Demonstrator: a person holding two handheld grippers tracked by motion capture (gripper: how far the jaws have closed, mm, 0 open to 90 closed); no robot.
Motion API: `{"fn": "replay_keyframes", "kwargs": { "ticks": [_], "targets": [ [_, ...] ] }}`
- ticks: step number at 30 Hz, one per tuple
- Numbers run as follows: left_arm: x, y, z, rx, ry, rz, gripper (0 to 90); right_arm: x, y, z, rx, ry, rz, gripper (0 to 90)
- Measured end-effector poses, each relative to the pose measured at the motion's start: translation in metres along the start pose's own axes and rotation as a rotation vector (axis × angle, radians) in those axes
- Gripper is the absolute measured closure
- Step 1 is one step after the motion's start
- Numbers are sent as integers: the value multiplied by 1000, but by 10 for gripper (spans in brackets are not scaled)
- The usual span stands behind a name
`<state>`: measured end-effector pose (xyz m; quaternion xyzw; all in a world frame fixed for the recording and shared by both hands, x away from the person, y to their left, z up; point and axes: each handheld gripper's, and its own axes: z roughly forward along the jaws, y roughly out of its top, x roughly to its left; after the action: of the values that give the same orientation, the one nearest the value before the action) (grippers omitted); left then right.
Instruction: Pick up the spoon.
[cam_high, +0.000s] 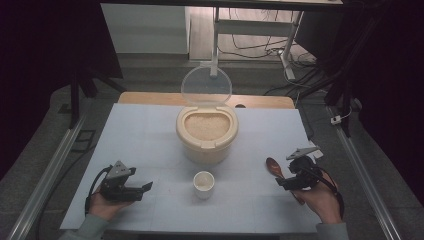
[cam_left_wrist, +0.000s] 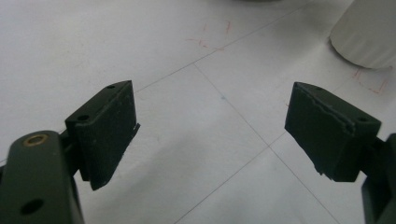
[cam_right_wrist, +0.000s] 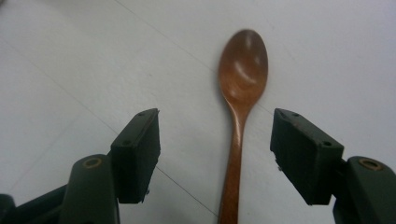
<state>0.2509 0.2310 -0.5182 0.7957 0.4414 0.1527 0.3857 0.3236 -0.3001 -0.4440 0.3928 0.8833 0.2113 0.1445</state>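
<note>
1. Right tongs (cam_right_wrist: 215, 154) sit lowest in the right gripper view, jaws wide apart with nothing between the pads, straddling the spoon (cam_right_wrist: 240, 112) handle without touching it.
2. Flat on the table (cam_high: 150, 135), the spoon lies bowl up at the person's right, its bowl pointing away toward the rice tub (cam_high: 206, 131); in the high view it shows just beside the right tongs (cam_high: 292, 182).
3. Handling, as a judgement: it looks like polished wood, so light, stiff and somewhat slippery. It lies low on the table, so the pads must come right down to the surface to catch it.
4. Best hold looks to be the handle's middle, squeezed across its narrow sides; the neck under the bowl is thinner and could twist in the pads.
5. Left tongs (cam_left_wrist: 210, 130) are also spread, empty, resting low over bare table, with the cup (cam_left_wrist: 369, 35) well ahead of them.
6. That cup (cam_high: 204, 182) stands near the table's front edge, between the two hands, just before the tub, whose clear lid (cam_high: 206, 86) stands open behind.
</note>
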Motion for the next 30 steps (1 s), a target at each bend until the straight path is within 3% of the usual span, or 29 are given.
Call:
{"fn": "replay_keyframes", "kwargs": {
  "ticks": [10, 22, 30],
  "targets": [
    [-1, 0, 1, 8, 3, 6, 164, -16, -16, 14, 118, 12, 37, 350],
    [-1, 0, 2, 14, 6, 3, 148, -26, -30, 29, 170, 14, 88, 442],
    [-1, 0, 2, 16, 6, 6, 148, -25, -32, 35, 194, 15, 80, 538]
  ]
}}
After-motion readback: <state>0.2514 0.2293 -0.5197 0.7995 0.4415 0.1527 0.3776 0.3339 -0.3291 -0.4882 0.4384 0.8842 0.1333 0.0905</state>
